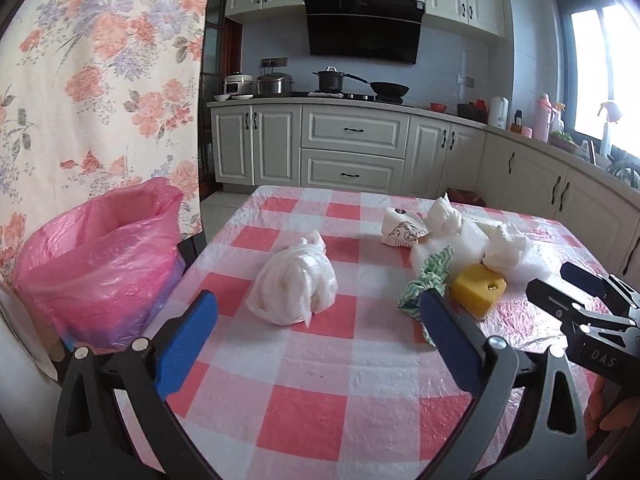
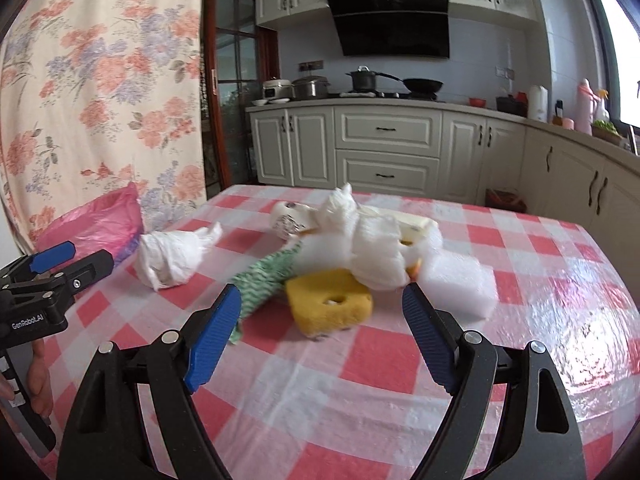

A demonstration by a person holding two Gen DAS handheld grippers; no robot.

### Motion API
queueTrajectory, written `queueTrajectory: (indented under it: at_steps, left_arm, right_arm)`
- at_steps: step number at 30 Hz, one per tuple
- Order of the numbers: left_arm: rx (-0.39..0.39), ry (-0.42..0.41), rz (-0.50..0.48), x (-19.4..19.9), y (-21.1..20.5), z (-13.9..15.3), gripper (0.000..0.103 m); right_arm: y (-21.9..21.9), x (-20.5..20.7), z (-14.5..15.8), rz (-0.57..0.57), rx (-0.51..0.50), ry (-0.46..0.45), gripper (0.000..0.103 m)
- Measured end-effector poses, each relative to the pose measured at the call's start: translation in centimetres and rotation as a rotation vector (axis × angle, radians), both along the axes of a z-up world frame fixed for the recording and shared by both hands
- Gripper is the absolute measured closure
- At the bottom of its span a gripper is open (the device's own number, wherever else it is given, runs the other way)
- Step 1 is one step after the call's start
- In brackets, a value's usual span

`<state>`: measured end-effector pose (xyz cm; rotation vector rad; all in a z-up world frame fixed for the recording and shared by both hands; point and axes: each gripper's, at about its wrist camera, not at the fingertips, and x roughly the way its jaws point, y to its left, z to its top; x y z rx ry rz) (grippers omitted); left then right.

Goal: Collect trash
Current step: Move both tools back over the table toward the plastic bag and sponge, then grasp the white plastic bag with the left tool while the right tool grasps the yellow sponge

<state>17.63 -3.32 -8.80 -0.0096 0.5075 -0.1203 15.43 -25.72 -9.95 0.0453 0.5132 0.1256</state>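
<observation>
1. Up front in the left wrist view, the left gripper hovers low with its blue ribbed fingers spread wide, empty, before one crumpled white plastic bag on the glossy red-and-white checked tablecloth. One pink-lined bin stands beside the table.
2. Seen from the right wrist, the right gripper gapes equally wide, holding nothing, facing one porous yellow sponge block, one green-striped cloth and one white foam slab, all heaped together.

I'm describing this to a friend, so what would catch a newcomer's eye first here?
The red-and-white checked tablecloth fills the foreground, with a heap of white wrappers and a yellow sponge piled at its middle. At the table's left edge stands a bin lined with a pink bag, before a floral curtain.
</observation>
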Motion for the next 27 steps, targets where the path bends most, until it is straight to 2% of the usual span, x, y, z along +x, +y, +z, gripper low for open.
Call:
queueTrajectory:
  at_steps: [5,9,18,27]
  left_arm:
    - [0.024,0.011,-0.001,1.6,-0.6,-0.7,0.005]
    - [0.030,0.041,0.015,3.2,-0.5,-1.1,0.005]
    - [0.042,0.117,0.026,6.2,0.3,-2.5,0.005]
    - [0.037,0.189,0.025,9.6,0.6,-3.9,0.006]
  right_arm:
    - [-0.5,1.6,-0.7,-0.011,0.011,0.043,0.025]
    - [-0.1,3.6,-1.6,-0.002,-0.010,0.133,0.026]
    - [0.7,6.6,-3.0,0.007,-0.037,0.242,0.026]
    - [0.9,8.7,-3.8,0.008,-0.040,0.305,0.026]
